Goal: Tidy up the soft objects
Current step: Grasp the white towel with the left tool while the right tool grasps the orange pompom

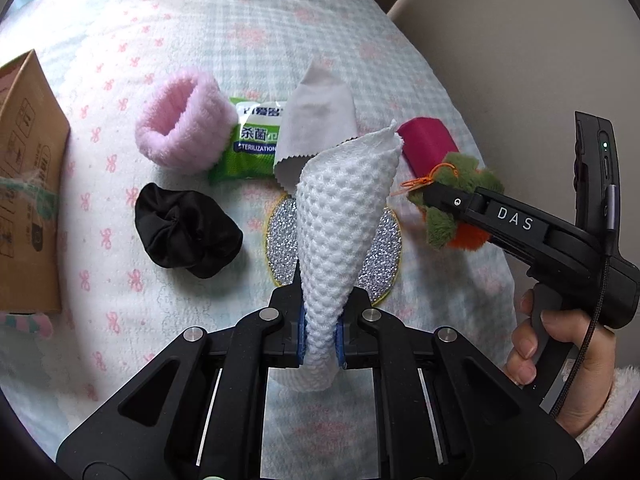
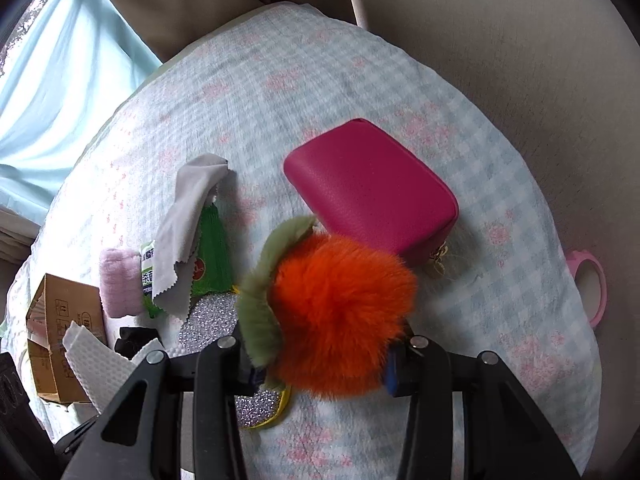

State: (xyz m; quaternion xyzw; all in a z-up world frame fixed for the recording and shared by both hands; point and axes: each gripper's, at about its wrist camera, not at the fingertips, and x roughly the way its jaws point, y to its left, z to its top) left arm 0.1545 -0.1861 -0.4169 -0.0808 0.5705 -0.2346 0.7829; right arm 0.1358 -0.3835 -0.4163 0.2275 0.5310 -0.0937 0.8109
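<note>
My left gripper [image 1: 320, 340] is shut on a white waffle-weave cloth [image 1: 344, 216] and holds it upright above a silver glitter pad [image 1: 280, 236]. My right gripper [image 2: 324, 372] is shut on an orange furry pompom with green leaves [image 2: 340, 312], which also shows in the left wrist view [image 1: 452, 216]. On the checked bedspread [image 1: 200, 40] lie a pink fluffy wristband [image 1: 180, 120], a black scrunchie [image 1: 184, 232], a grey lens cloth [image 1: 316, 120] and a green wipes packet [image 1: 248, 144]. A magenta case [image 2: 368, 188] lies just beyond the pompom.
A cardboard box [image 1: 28, 184] stands at the left edge of the bed. A pink tape roll [image 2: 592, 288] lies at the right edge in the right wrist view. A beige cushion or wall [image 1: 520, 40] borders the bed on the right.
</note>
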